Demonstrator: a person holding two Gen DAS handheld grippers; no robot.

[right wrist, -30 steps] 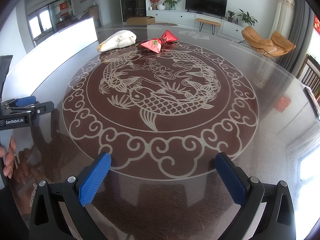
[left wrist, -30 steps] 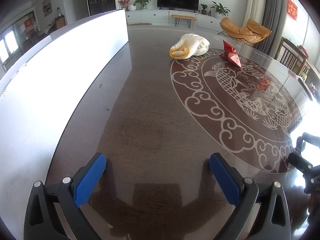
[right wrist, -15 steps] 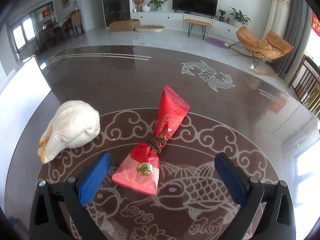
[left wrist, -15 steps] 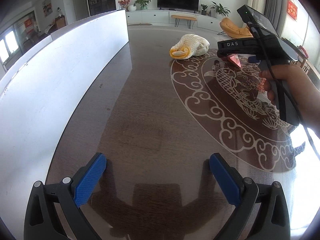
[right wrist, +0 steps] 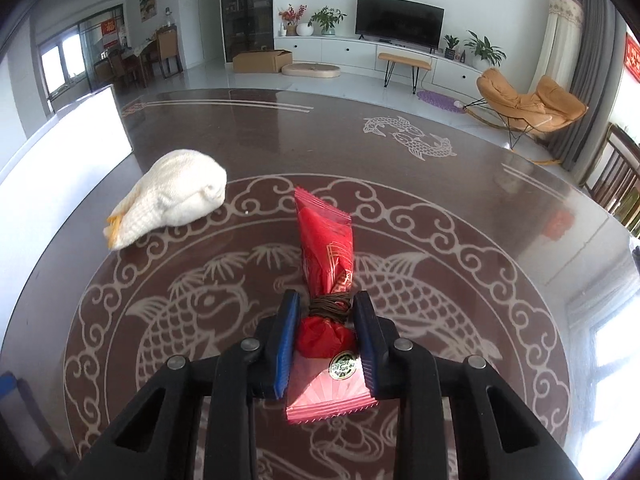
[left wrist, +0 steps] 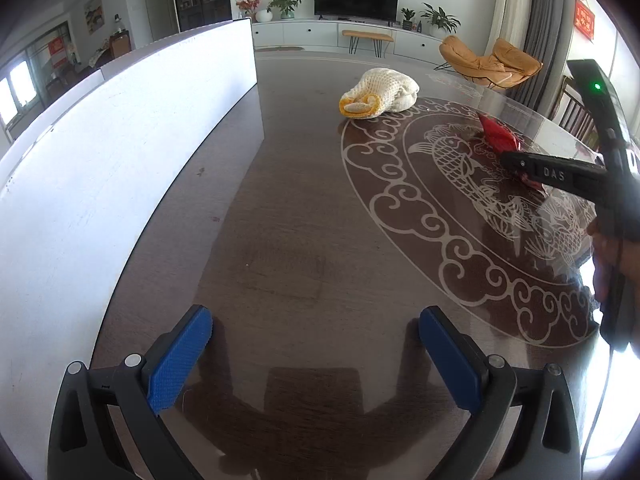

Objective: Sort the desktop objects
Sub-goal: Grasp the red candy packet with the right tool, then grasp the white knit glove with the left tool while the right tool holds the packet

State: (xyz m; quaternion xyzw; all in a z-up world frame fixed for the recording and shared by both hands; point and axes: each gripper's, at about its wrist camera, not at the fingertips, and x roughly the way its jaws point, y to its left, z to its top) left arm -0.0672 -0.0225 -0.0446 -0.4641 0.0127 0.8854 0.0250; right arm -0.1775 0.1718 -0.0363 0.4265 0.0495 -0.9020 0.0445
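Fingers point(right wrist: 286, 340) of right gripper point(right wrist: 326, 312) hide red packet point(right wrist: 326, 248) waist.

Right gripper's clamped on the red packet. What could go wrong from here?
1. The right gripper pinches the red foil packet only at its twine-tied waist; the long far end may droop or swing on lifting.
2. The glossy wrapper could slip between the blue fingers.
3. The white knitted glove lies nearby on the left; a leftward swing might knock it.
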